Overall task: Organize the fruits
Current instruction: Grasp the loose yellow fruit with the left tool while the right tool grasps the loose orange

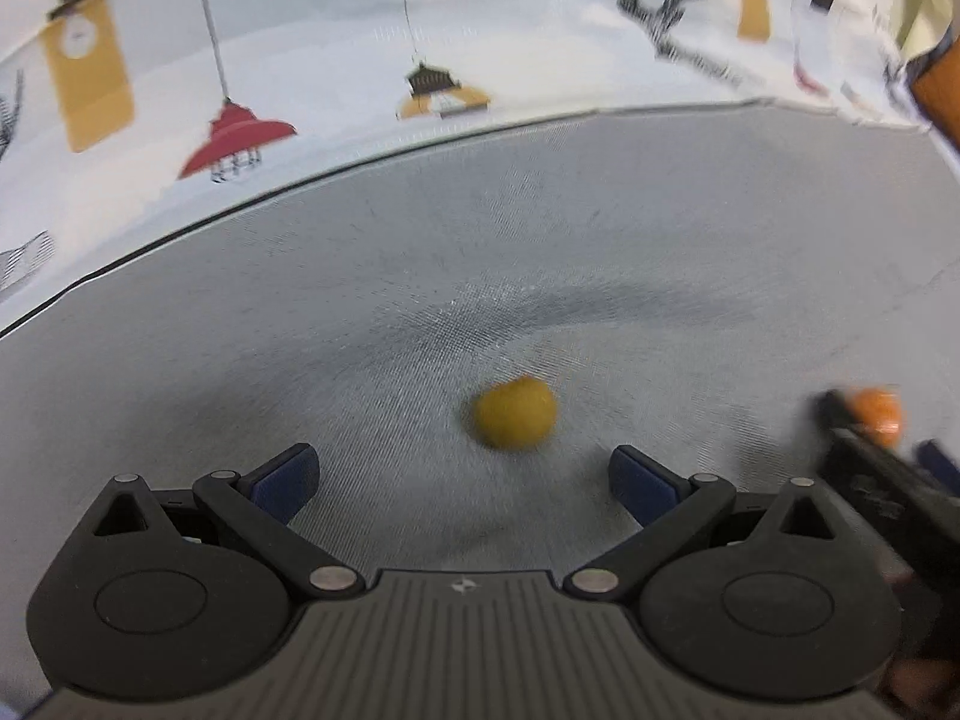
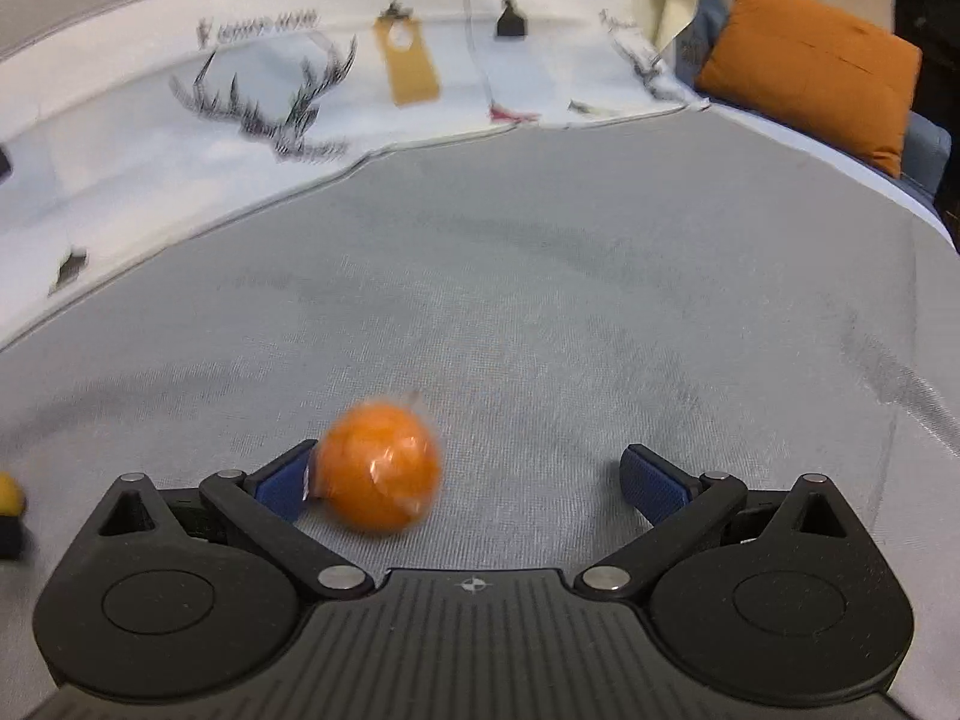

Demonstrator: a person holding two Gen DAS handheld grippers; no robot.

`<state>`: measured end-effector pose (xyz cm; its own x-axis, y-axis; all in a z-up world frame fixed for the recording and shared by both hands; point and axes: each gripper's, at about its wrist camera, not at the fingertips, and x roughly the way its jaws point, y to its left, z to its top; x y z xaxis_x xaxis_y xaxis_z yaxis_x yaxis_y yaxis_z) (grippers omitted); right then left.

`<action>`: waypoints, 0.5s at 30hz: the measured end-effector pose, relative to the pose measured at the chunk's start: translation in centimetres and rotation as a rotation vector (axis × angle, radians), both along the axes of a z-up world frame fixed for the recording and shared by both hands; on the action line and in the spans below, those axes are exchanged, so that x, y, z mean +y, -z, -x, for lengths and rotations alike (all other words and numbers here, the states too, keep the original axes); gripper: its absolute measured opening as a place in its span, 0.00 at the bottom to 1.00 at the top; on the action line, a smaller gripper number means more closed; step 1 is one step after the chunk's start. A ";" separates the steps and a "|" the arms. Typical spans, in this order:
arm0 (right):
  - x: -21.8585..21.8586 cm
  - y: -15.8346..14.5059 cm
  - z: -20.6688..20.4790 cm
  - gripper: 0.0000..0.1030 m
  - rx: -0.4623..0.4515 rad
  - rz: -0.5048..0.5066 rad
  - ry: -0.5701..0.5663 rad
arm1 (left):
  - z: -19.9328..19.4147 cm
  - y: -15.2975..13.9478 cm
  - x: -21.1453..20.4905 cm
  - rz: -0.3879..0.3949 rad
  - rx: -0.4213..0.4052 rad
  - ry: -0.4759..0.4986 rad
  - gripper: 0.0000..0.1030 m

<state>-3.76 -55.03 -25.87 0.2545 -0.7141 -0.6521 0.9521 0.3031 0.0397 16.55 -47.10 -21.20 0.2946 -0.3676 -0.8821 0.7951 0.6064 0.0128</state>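
Observation:
A small yellow fruit (image 1: 515, 413) lies on the grey cloth (image 1: 600, 240), just ahead of my open left gripper (image 1: 462, 477) and a little right of its centre line, apart from both pads. An orange fruit in clear wrap (image 2: 381, 467) sits between the jaws of my open right gripper (image 2: 471, 480), against the left pad (image 2: 285, 483) and far from the right one. The orange also shows at the right edge of the left wrist view (image 1: 877, 409), beside the right gripper's dark body. The yellow fruit shows at the right wrist view's left edge (image 2: 9, 495). Both views are blurred.
A white cloth printed with lamps and antlers (image 1: 360, 60) covers the surface beyond the grey cloth. An orange cushion (image 2: 816, 66) leans at the far right. The grey cloth stretches wide ahead of both grippers.

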 end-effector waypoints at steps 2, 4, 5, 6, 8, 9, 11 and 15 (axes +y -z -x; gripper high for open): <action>0.1 0.2 -0.5 0.99 0.018 0.018 -0.005 | 0.1 0.3 0.0 0.025 -0.035 -0.002 1.00; 0.1 0.4 -0.7 0.99 0.015 0.016 -0.003 | 0.5 0.4 -0.2 0.026 -0.049 0.015 1.00; 0.1 0.3 -0.6 0.99 0.017 0.017 -0.003 | 0.7 0.3 -0.2 0.025 -0.061 0.027 0.98; 0.1 0.2 -0.5 0.96 0.018 0.015 -0.005 | 1.1 0.2 -0.4 0.032 -0.074 0.046 0.85; 0.6 -0.5 -0.2 0.63 -0.027 0.022 -0.032 | 2.0 -0.5 -0.5 0.071 -0.102 0.091 0.30; 0.8 -0.9 -0.1 0.39 -0.048 0.034 -0.063 | 2.4 -0.8 -0.9 0.060 -0.117 0.113 0.31; 1.0 -1.3 0.0 0.38 -0.062 0.033 -0.081 | 3.1 -1.3 -0.9 0.067 -0.155 0.124 0.31; 0.9 -2.1 1.0 0.38 -0.101 0.056 -0.033 | 4.0 -3.1 0.9 0.063 -0.167 0.121 0.31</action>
